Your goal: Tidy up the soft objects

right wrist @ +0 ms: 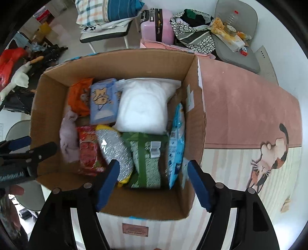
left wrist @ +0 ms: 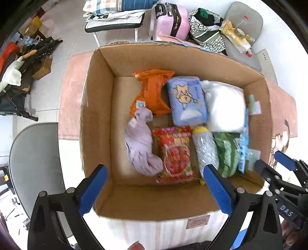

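Observation:
An open cardboard box [left wrist: 100, 107] [right wrist: 194, 119] stands on the table and holds soft things: an orange pack [left wrist: 152, 90], a blue tissue pack [left wrist: 185, 100], a white bag [left wrist: 225, 107] [right wrist: 143, 105], a lilac cloth [left wrist: 141, 146], a red packet [left wrist: 174, 153], a silver pouch [left wrist: 205, 150] [right wrist: 113, 150], a green pack [right wrist: 147, 159] and a light blue packet [right wrist: 176, 146]. My left gripper [left wrist: 156, 190] is open and empty above the box's near wall. My right gripper [right wrist: 154, 184] is open and empty above the box's near right part.
The box stands on a pink mat [right wrist: 250, 107] with a cat picture [right wrist: 269, 159]. Beyond the table are a chair with folded cloth [left wrist: 115, 17], a pink suitcase [left wrist: 173, 21], a patterned bag [left wrist: 206, 28] and a grey chair [left wrist: 32, 163] at the left.

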`<state>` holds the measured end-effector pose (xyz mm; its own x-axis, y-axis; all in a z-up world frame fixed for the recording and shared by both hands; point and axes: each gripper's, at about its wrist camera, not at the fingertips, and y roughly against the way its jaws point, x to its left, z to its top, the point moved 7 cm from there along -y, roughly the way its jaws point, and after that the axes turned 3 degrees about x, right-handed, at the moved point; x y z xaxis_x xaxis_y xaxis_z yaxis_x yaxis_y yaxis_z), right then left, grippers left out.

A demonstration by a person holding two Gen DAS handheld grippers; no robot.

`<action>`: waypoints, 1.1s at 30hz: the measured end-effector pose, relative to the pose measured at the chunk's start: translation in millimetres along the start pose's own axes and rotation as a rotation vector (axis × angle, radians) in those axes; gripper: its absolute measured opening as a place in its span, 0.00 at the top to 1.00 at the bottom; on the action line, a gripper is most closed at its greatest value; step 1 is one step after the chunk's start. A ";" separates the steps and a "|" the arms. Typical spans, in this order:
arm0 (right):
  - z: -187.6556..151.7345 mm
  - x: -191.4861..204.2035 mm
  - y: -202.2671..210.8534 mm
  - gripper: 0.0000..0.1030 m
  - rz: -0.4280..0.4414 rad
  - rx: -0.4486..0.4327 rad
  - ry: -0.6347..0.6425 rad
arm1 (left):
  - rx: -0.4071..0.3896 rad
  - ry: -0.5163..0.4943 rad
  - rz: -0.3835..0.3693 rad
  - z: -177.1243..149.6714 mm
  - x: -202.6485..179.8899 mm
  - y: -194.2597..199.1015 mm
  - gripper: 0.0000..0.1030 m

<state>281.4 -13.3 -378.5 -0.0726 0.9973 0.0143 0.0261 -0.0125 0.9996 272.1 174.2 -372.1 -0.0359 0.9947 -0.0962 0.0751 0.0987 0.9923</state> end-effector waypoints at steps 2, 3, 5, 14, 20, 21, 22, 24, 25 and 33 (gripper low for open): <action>-7.8 1.1 2.0 0.25 0.009 -0.001 0.001 | -0.025 0.014 -0.006 -9.9 -3.2 8.4 0.01; -10.6 1.3 2.7 0.19 0.013 -0.002 0.002 | -0.038 0.016 0.000 -12.3 -5.3 14.8 0.01; -15.8 2.2 4.9 0.09 0.033 -0.006 -0.002 | -0.066 0.018 0.021 -19.4 -4.9 22.2 0.01; -22.4 -4.7 6.0 0.00 -0.002 -0.023 -0.010 | -0.109 0.033 0.051 -22.0 -12.4 28.7 0.01; -23.5 -13.3 17.8 0.00 -0.019 -0.053 -0.025 | -0.139 0.038 0.067 -21.5 -14.6 40.2 0.01; -24.6 -14.4 21.9 0.00 -0.020 -0.060 -0.024 | -0.148 0.036 0.070 -22.3 -15.8 44.4 0.01; -26.0 -15.6 27.1 0.00 -0.019 -0.069 -0.025 | -0.156 0.036 0.073 -23.0 -16.5 47.9 0.01; -29.8 -17.0 38.8 0.00 -0.016 -0.090 -0.026 | -0.177 0.031 0.076 -26.7 -19.7 58.8 0.01; -32.3 -17.4 46.0 0.00 -0.015 -0.103 -0.024 | -0.189 0.028 0.079 -28.4 -21.0 63.7 0.01; -63.6 -17.7 118.3 0.00 -0.005 -0.227 -0.010 | -0.302 0.014 0.075 -63.9 -34.6 125.5 0.01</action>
<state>222.4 -37.1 -258.9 -0.0627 0.9980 0.0099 -0.1992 -0.0222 0.9797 219.1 150.3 -239.2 -0.0552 0.9982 -0.0224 -0.2212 0.0097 0.9752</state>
